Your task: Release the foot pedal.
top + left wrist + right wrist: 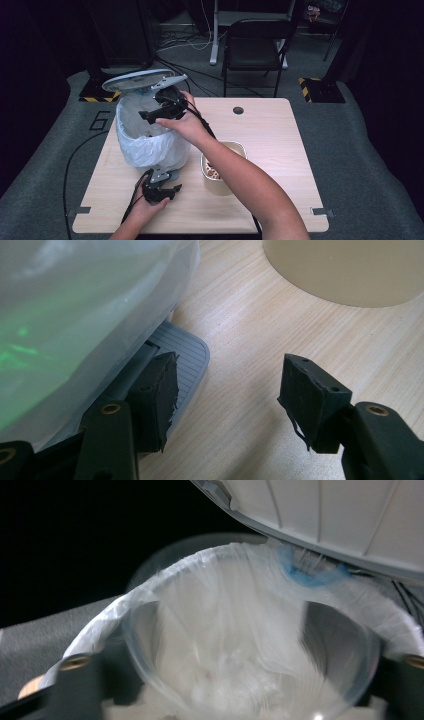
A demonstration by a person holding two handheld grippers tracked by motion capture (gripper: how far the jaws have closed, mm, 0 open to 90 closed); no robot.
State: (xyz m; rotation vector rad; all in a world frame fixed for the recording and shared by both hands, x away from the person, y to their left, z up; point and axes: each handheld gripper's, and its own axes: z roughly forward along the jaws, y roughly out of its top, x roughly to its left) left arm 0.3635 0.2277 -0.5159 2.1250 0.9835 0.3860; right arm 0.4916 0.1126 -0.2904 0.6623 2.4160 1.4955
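Note:
A pedal bin [145, 142] lined with a white bag stands at the table's left, with its grey lid [137, 80] raised. My right gripper [156, 116] hangs over the bin's mouth. Between its jaws a clear plastic cup [240, 630] shows blurred above the bag [225, 580], with the dark pads [325, 635] visible through its wall; the gripper [233, 637] looks open. My left gripper [167, 190] sits low at the bin's foot. It [230, 382] is open with nothing between the jaws, and its left pad [160, 390] rests on the grey pedal [192, 352].
A beige container [225, 182] with brown nuts inside stands just right of the bin, under my right forearm; its wall [350, 270] is near the left gripper. The wooden table [270, 145] has a round hole [238, 110] at the back. A black chair [257, 42] stands beyond it.

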